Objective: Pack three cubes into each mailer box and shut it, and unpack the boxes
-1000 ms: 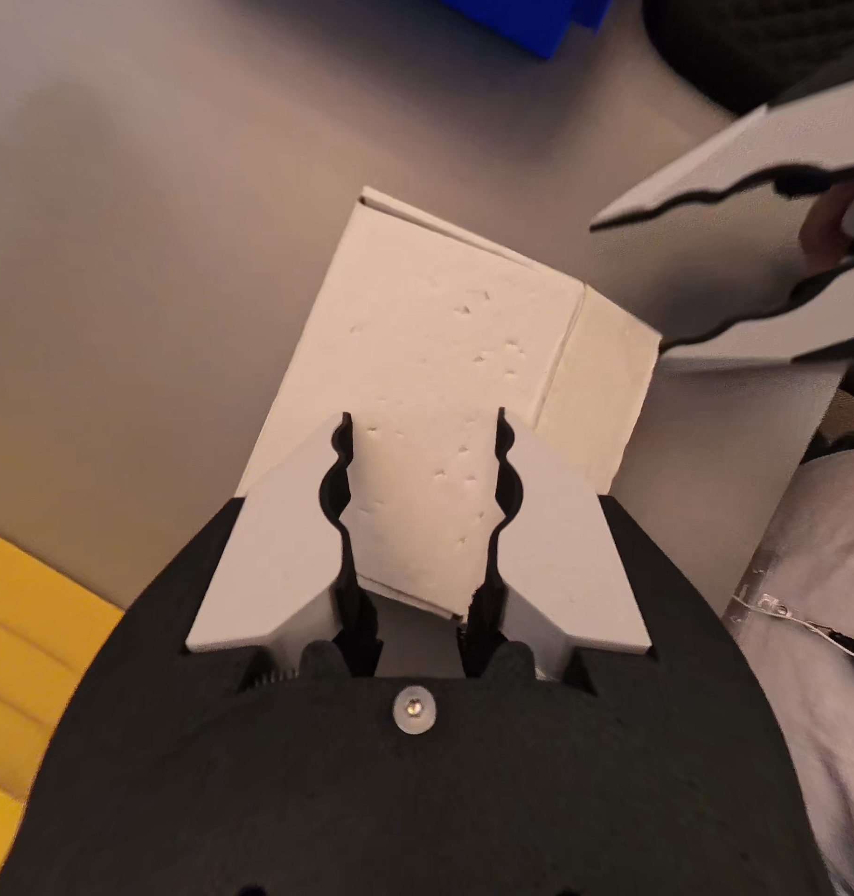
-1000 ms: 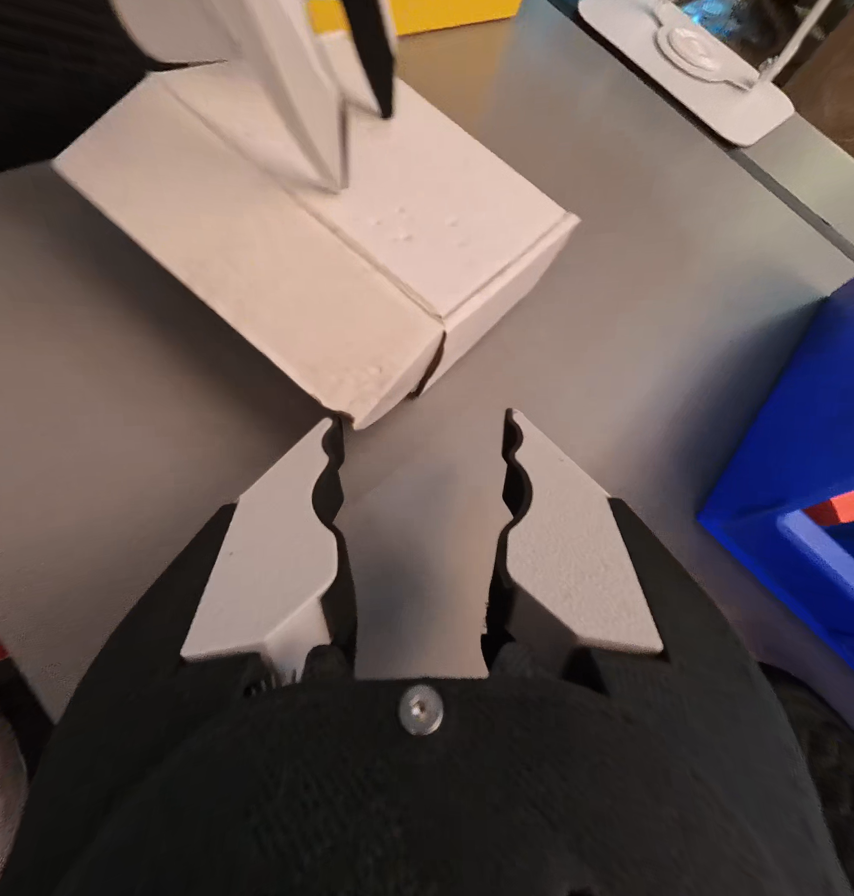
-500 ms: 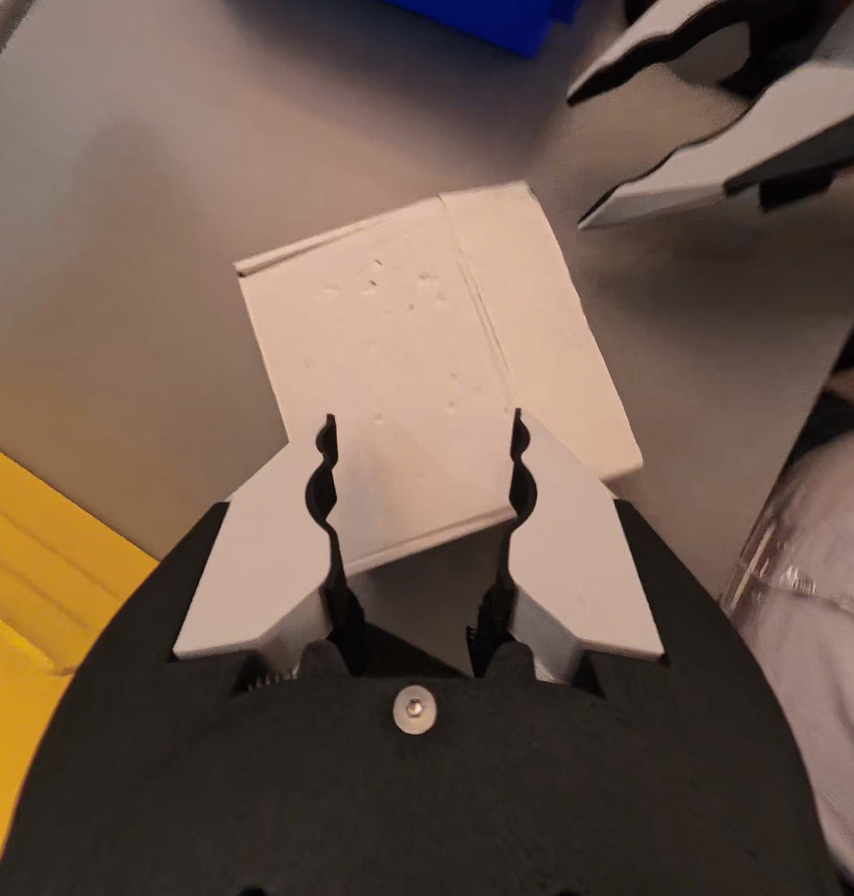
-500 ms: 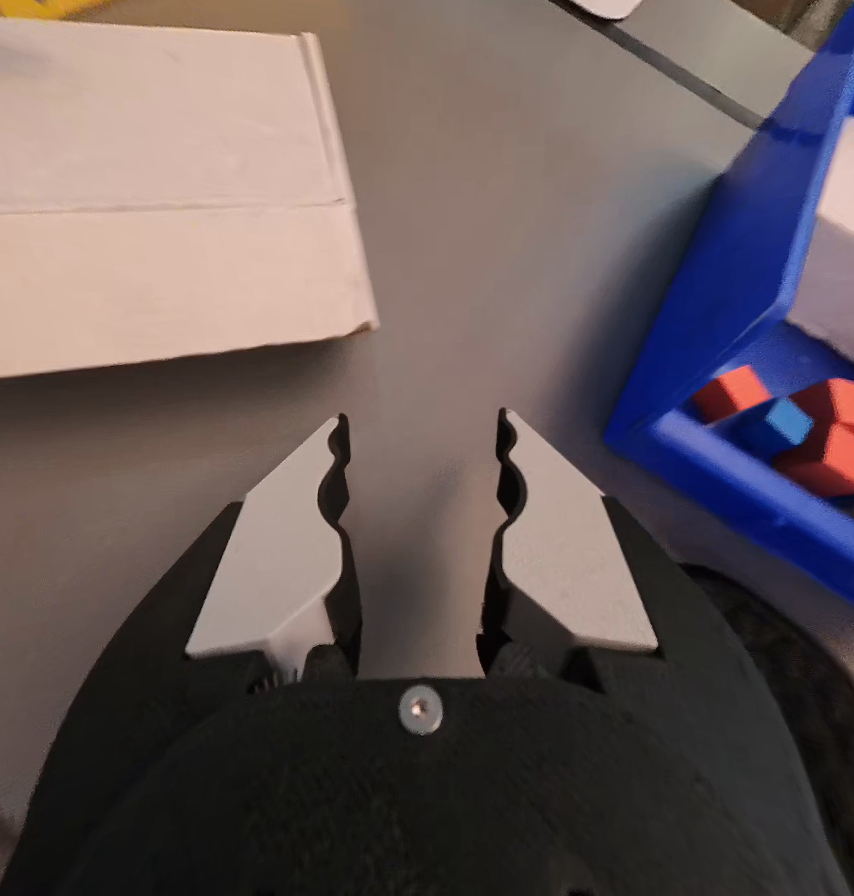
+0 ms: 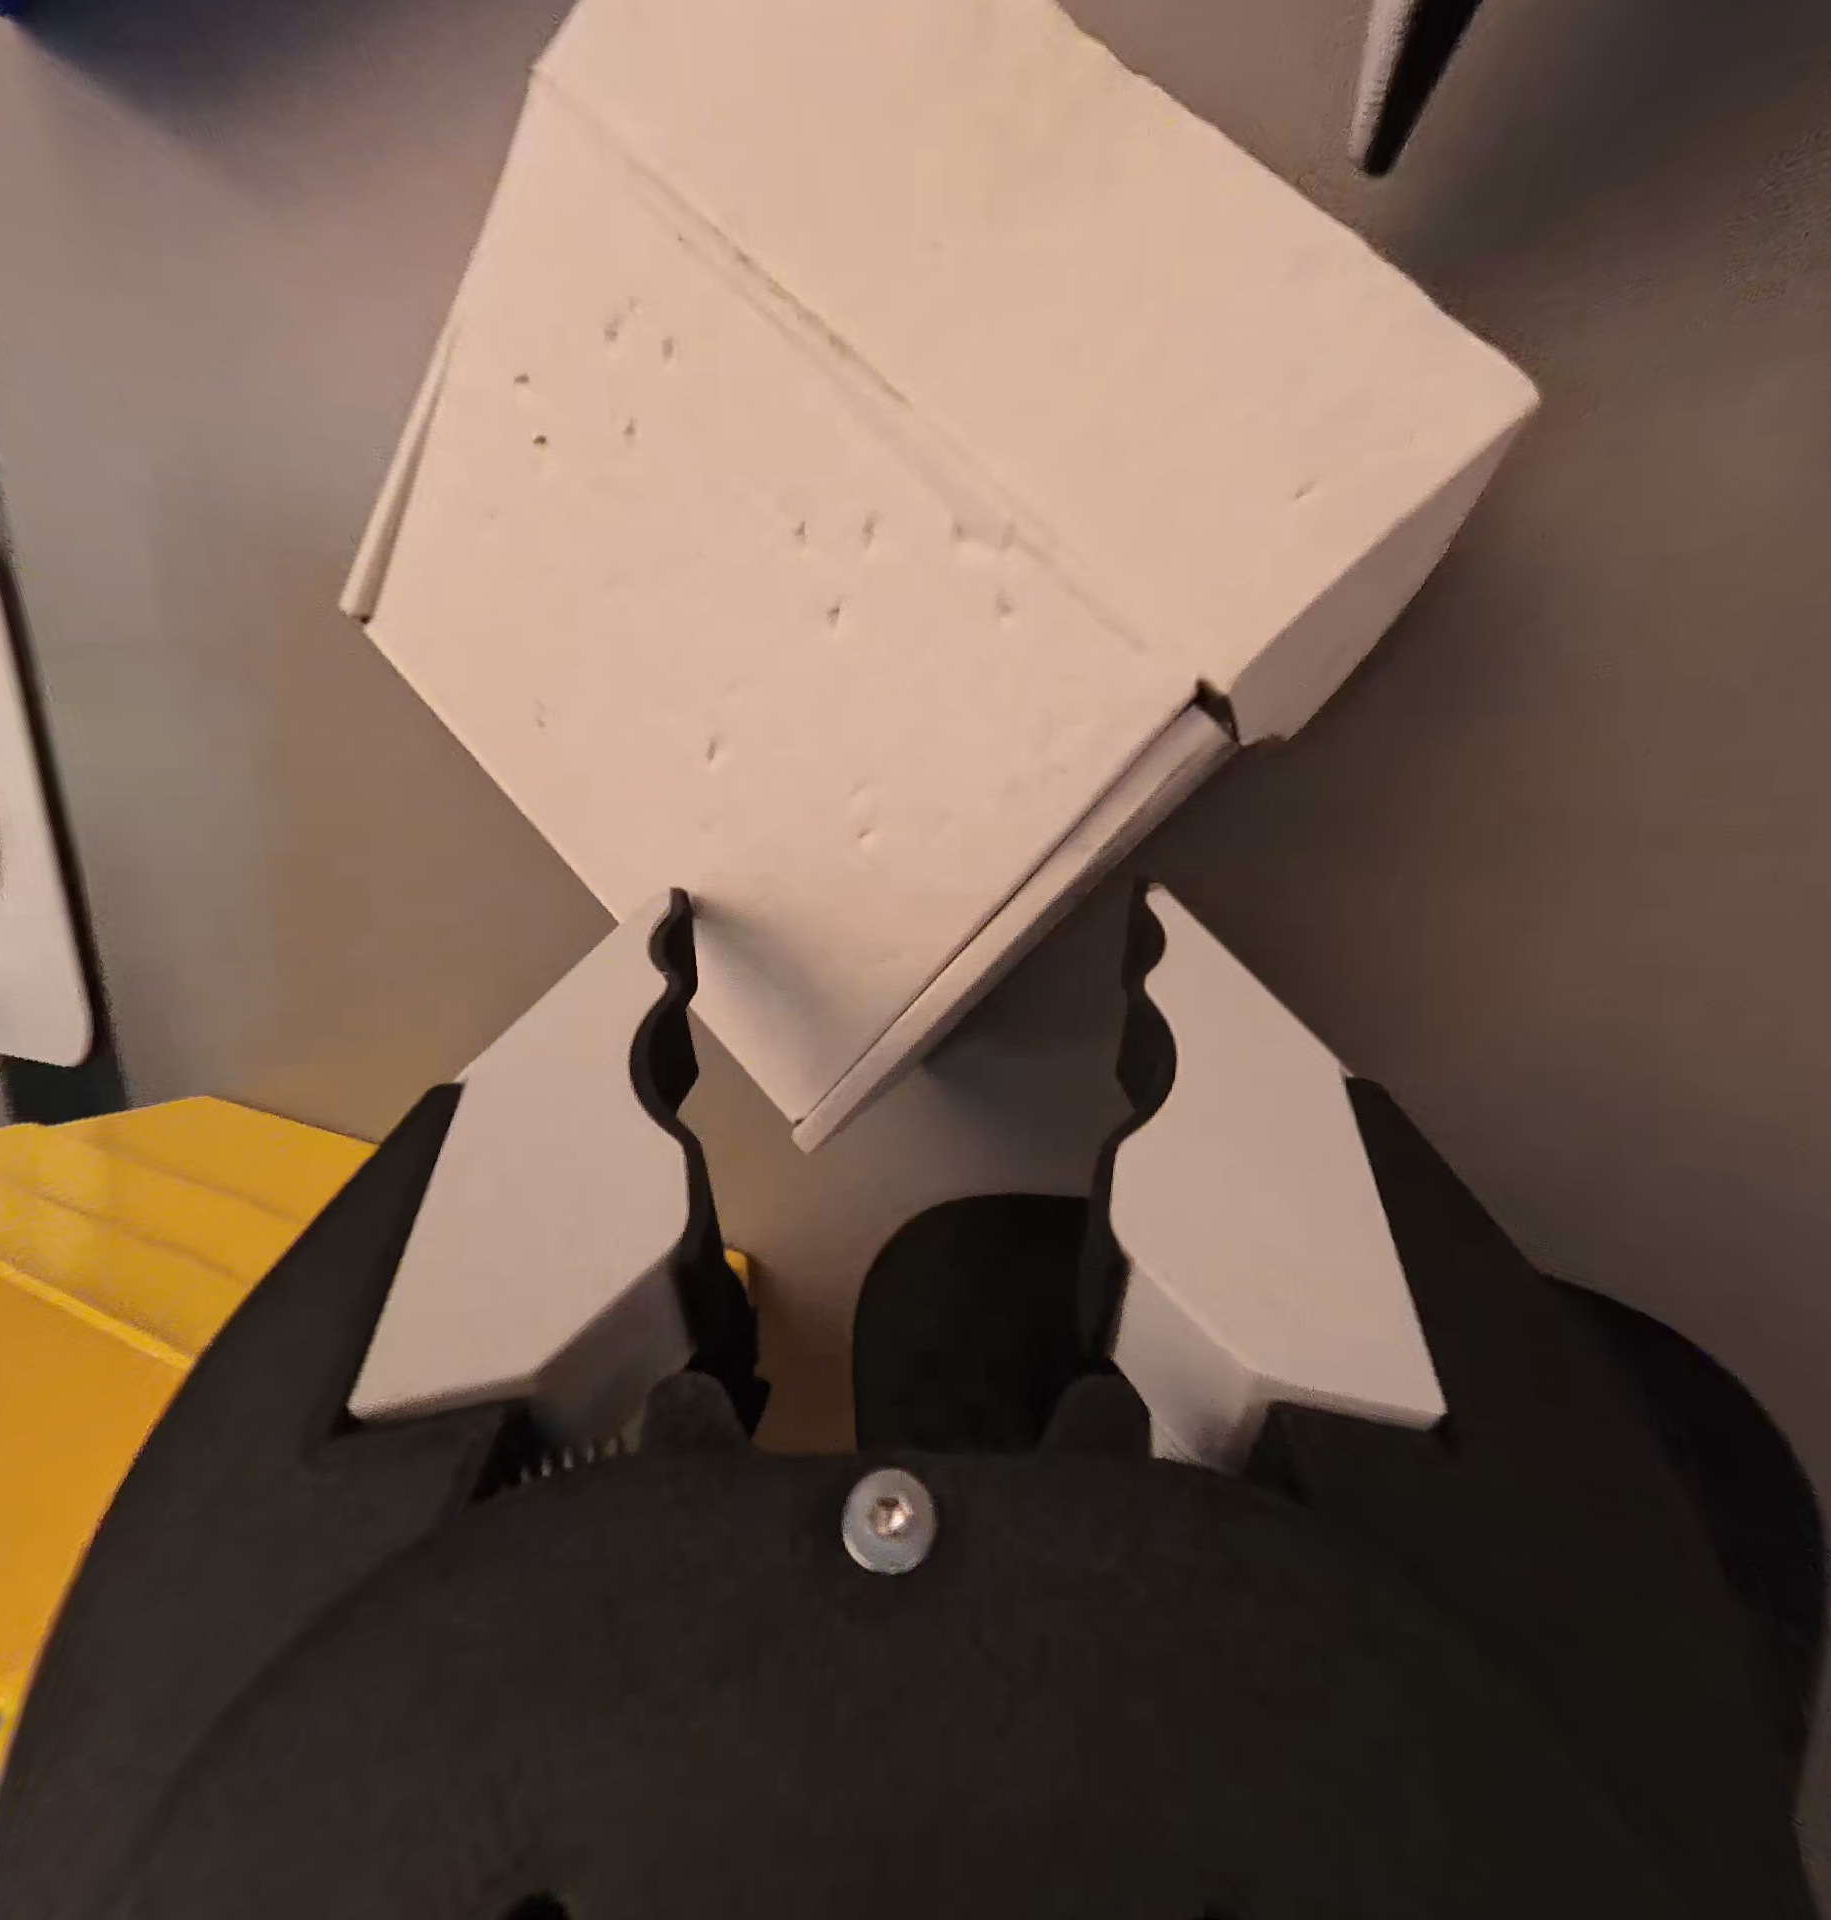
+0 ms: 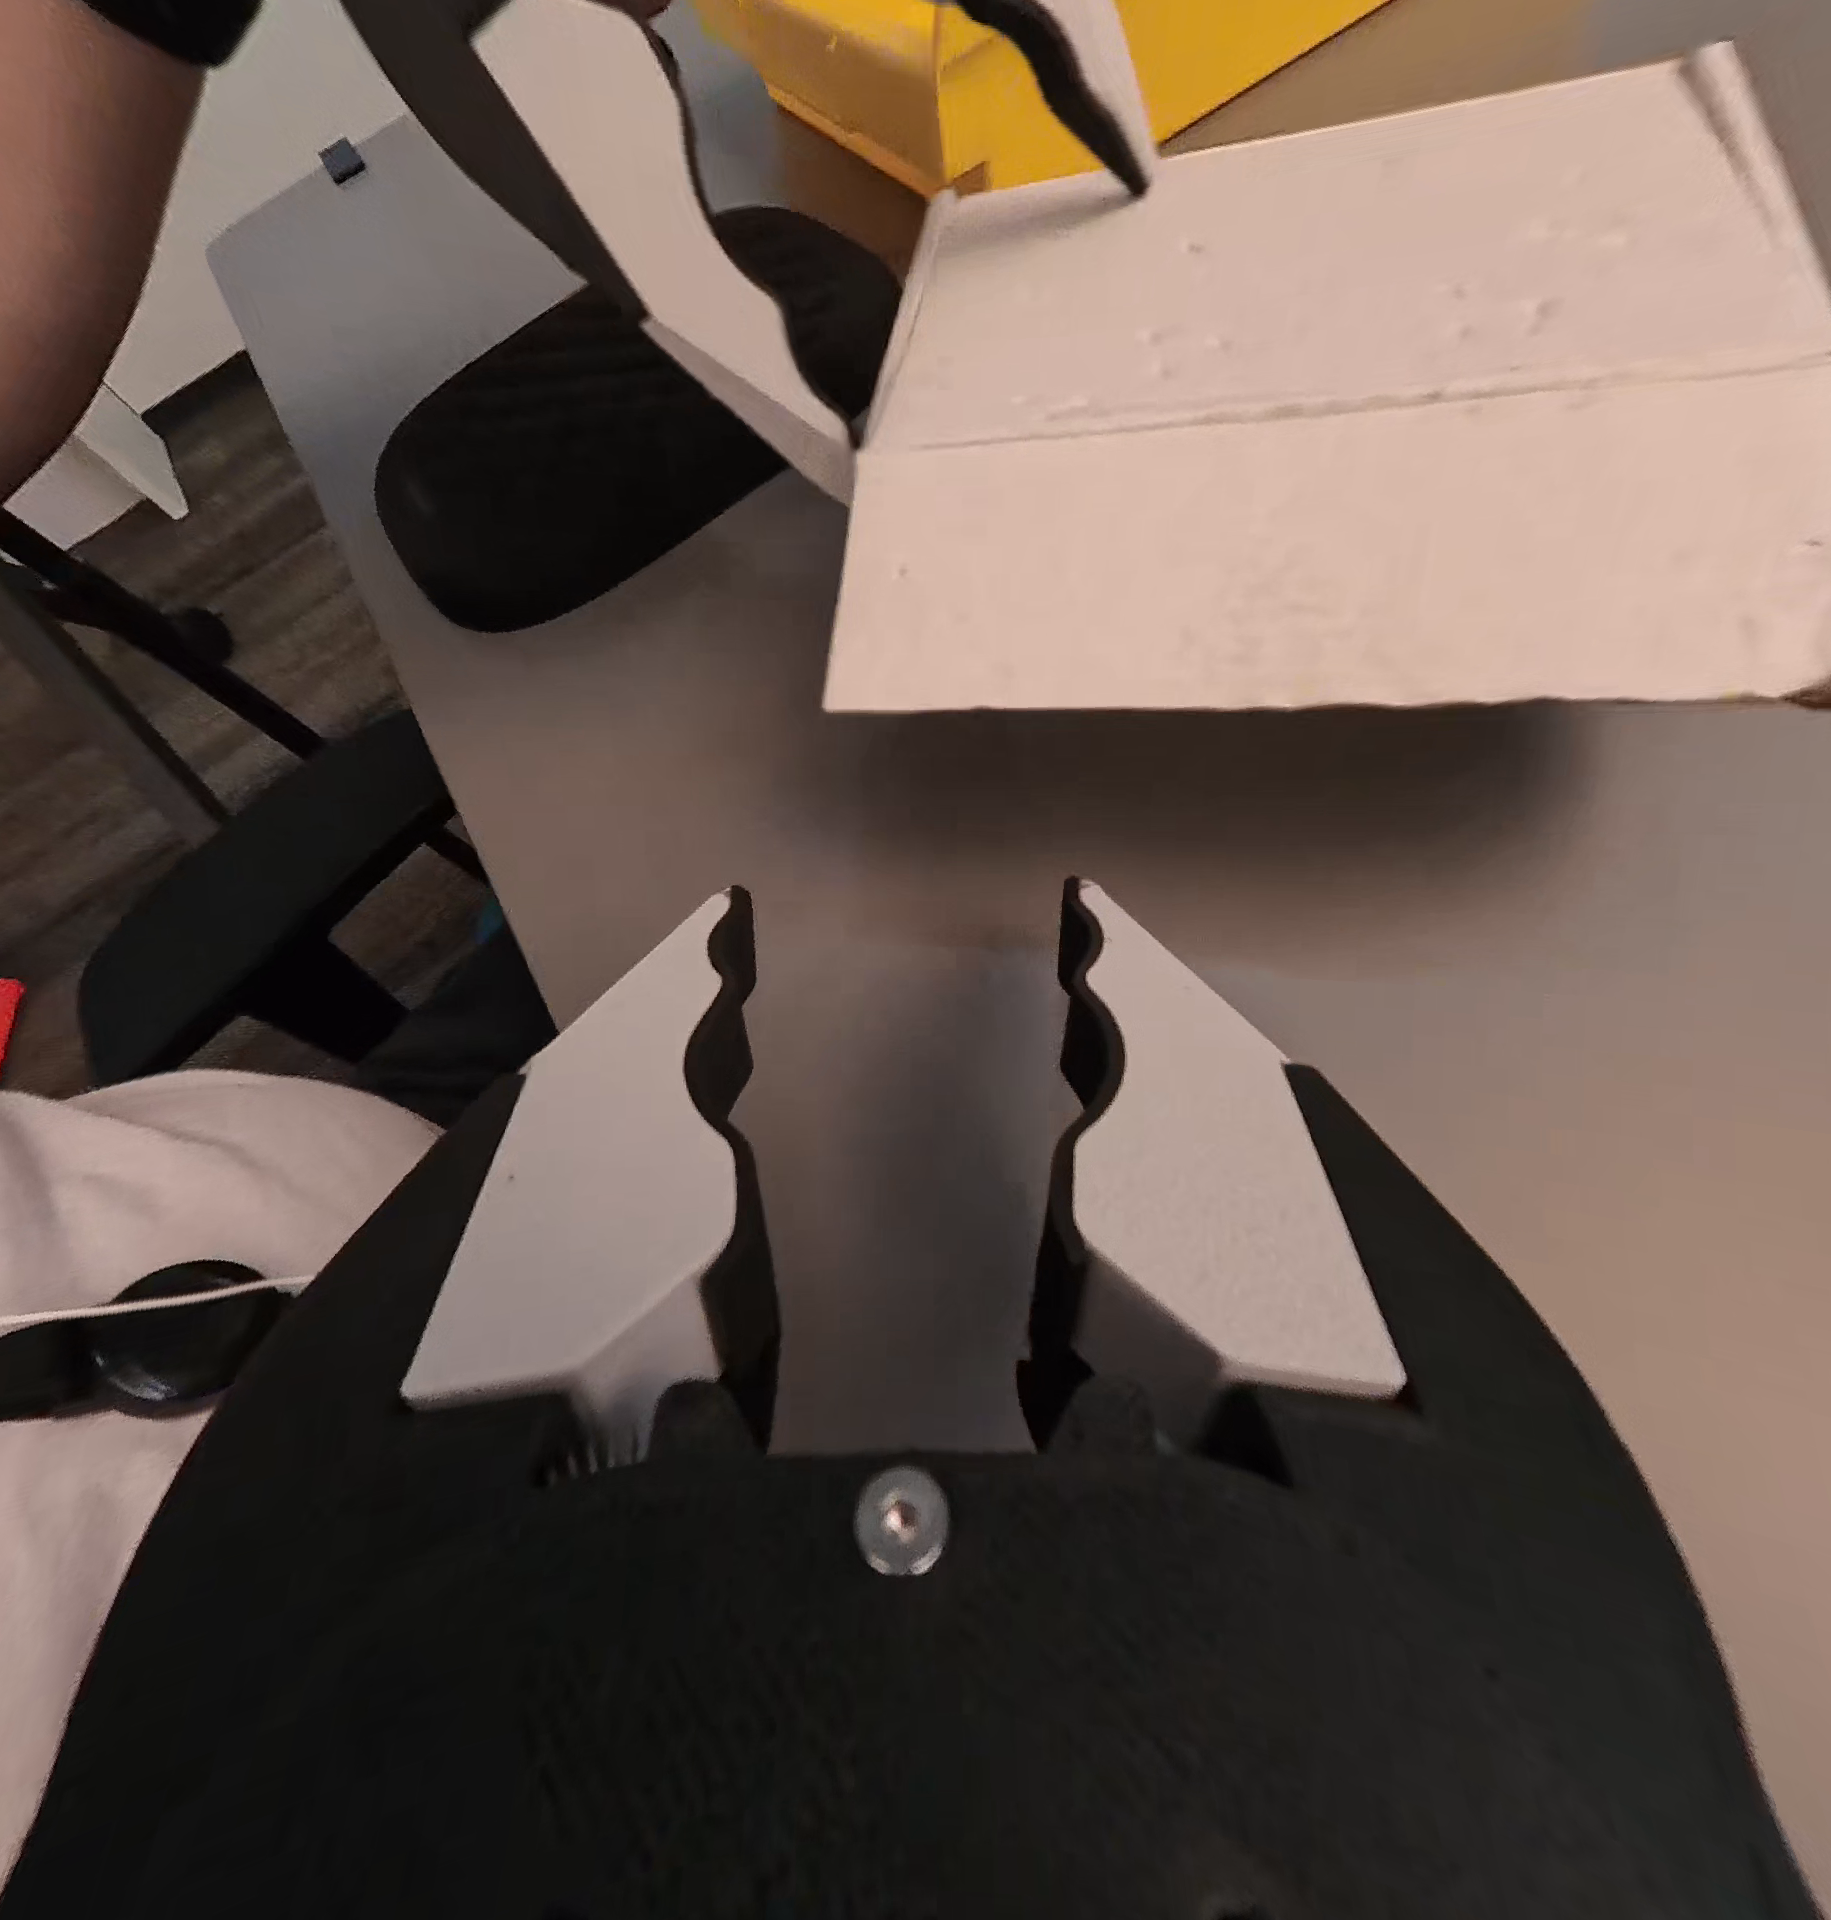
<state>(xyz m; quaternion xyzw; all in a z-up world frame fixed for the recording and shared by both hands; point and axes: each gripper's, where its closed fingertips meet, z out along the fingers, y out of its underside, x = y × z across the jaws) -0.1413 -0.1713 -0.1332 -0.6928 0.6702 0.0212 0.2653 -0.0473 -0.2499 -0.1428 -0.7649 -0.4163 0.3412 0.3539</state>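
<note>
Fingers of the left gripper stand spread wide and hold nothing; a corner of the white mailer box pokes in between them, and in the right wrist view one fingertip meets the box's top at its far corner while the other sits beside the box's end wall at the bench's near-left edge. The box is shut, its lid flap tucked, and it lies flat on the grey bench near that left edge, just beside the yellow bin. A black chair seat shows past the bench edge.

The right gripper is also parted and empty, hovering low over bare bench, apart from the box's near side wall.

Against half a second ago, the left gripper has drawn back toward the yellow bin, so that only the box's corner now lies between its fingers where the box's edge did before. The right gripper has swung away from the blue bin, which has left its view, and now faces the box's long side and the left gripper.
</note>
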